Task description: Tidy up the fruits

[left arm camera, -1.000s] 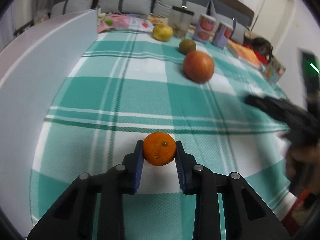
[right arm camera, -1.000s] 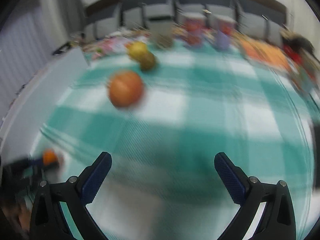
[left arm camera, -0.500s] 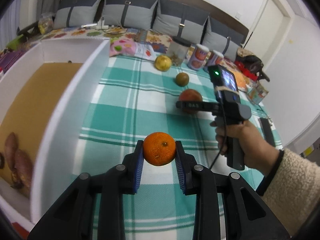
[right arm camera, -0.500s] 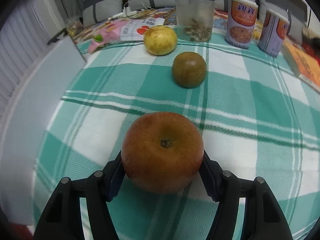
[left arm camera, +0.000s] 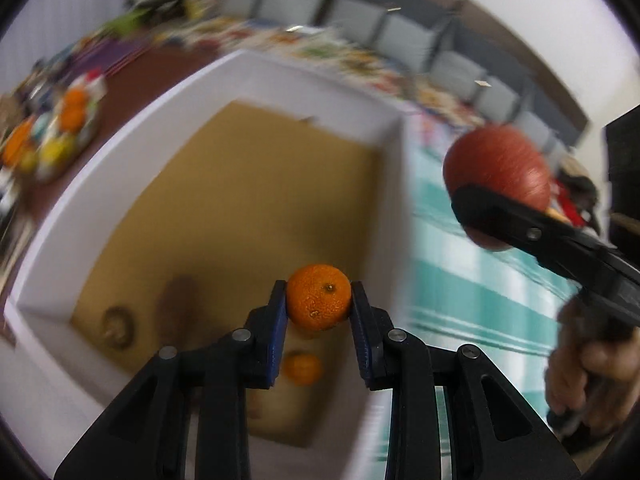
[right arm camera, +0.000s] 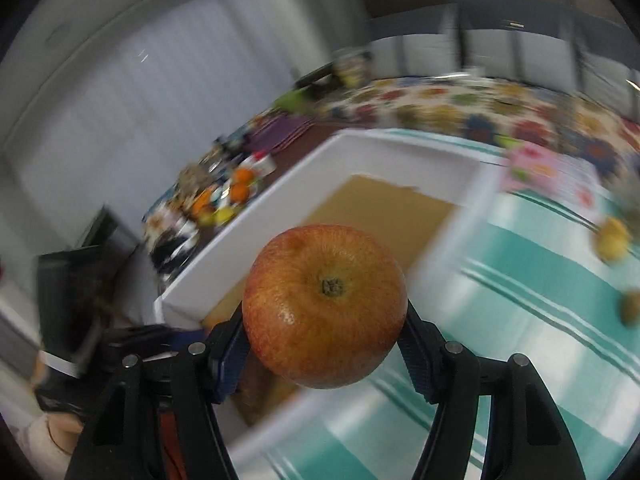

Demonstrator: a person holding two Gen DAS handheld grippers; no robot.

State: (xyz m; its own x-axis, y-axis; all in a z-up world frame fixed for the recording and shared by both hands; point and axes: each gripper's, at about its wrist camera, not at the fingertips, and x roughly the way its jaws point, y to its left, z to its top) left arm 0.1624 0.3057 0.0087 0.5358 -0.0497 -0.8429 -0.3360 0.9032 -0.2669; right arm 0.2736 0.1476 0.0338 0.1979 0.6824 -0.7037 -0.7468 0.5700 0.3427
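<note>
in the left wrist view the left gripper (left arm camera: 319, 307) has its fingers clamped on a small orange (left arm camera: 319, 302), and the white box (left arm camera: 320, 80) with its brown floor lies straight below and ahead of them, another orange (left arm camera: 302, 368) already resting in it. in the right wrist view the right gripper (right arm camera: 324, 344) grips a big apple (right arm camera: 324, 306) at half spread, the box (right arm camera: 400, 148) just ahead and left of the fingers, so the left hand looks nearer the drop.

The orange (left arm camera: 319, 302) has dimpled, matt peel; the apple (right arm camera: 324, 306) is smooth and faintly glossy. The box (left arm camera: 316, 80) has matt white walls over a brown cardboard floor. Woven checked cloth (right arm camera: 540, 280) covers the bed.
</note>
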